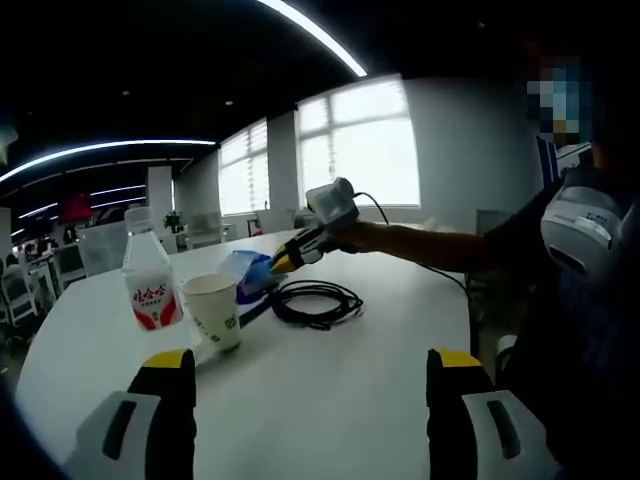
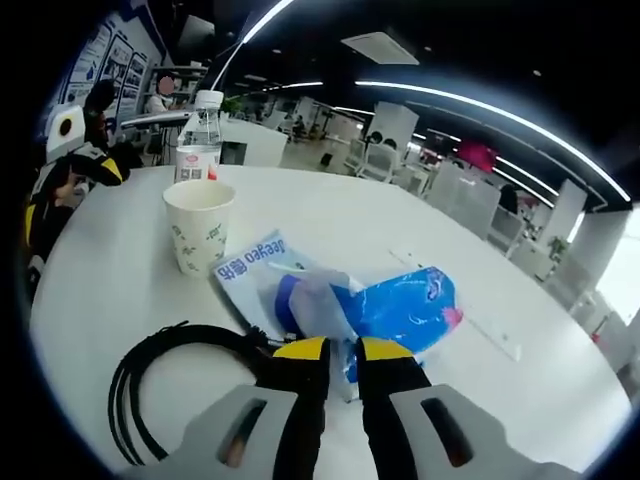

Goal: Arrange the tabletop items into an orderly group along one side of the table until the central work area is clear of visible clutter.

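The left gripper (image 1: 310, 385) hangs above the white table (image 1: 330, 400) with its jaws spread wide and nothing between them. Ahead and to its left stand a water bottle (image 1: 150, 280) and a paper cup (image 1: 215, 310), just beside each other; a coiled black cable (image 1: 315, 300) lies ahead, near the cup. Beyond it the right gripper (image 1: 285, 262) reaches in from the right, down at a blue plastic packet (image 1: 250, 272).

In the right gripper view, the right gripper (image 2: 342, 350) has its jaws nearly together, pinching the packet's (image 2: 400, 305) crinkled near edge, probably to drag it toward the group. The cable (image 2: 170, 375) lies to its left, the cup (image 2: 198, 225) and bottle (image 2: 200, 135) farther ahead-left.
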The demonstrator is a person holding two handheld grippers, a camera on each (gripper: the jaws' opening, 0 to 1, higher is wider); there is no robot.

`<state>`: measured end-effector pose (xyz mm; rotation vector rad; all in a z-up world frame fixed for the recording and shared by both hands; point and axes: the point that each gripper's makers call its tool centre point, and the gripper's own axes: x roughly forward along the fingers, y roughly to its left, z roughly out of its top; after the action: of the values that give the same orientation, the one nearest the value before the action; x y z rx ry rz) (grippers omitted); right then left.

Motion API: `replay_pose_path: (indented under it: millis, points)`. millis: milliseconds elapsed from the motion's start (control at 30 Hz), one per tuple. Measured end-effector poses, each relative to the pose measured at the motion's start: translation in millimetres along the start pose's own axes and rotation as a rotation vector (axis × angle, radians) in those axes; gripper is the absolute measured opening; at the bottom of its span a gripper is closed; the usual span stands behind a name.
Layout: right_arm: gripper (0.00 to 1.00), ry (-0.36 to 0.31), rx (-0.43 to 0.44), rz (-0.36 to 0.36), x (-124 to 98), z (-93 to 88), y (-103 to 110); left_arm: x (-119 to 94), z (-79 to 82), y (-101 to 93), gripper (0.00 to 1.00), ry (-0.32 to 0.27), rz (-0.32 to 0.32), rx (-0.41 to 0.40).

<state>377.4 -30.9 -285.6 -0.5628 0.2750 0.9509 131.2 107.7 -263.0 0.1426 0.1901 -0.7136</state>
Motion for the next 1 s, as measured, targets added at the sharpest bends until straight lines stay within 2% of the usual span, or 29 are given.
replay_pose_path:
  millis: [333,667,800,1000]
  points:
    - [0.0,-0.019,-0.028,-0.031,-4,2.2,-6,-3,-4.3,3.0,0.96,0.002,0.011,-0.008]
    - [0.0,-0.064,-0.073,-0.079,-17,12.1,-7,-2,-4.3,2.7,0.96,-0.001,0.007,-0.007]
    - [0.0,-0.104,-0.091,-0.105,-22,20.2,-10,-1,-5.4,0.9,0.96,0.0,0.004,-0.01]
    - [0.0,-0.106,-0.125,-0.116,-23,21.4,-10,-1,-5.5,-1.5,0.96,0.002,0.002,-0.009]
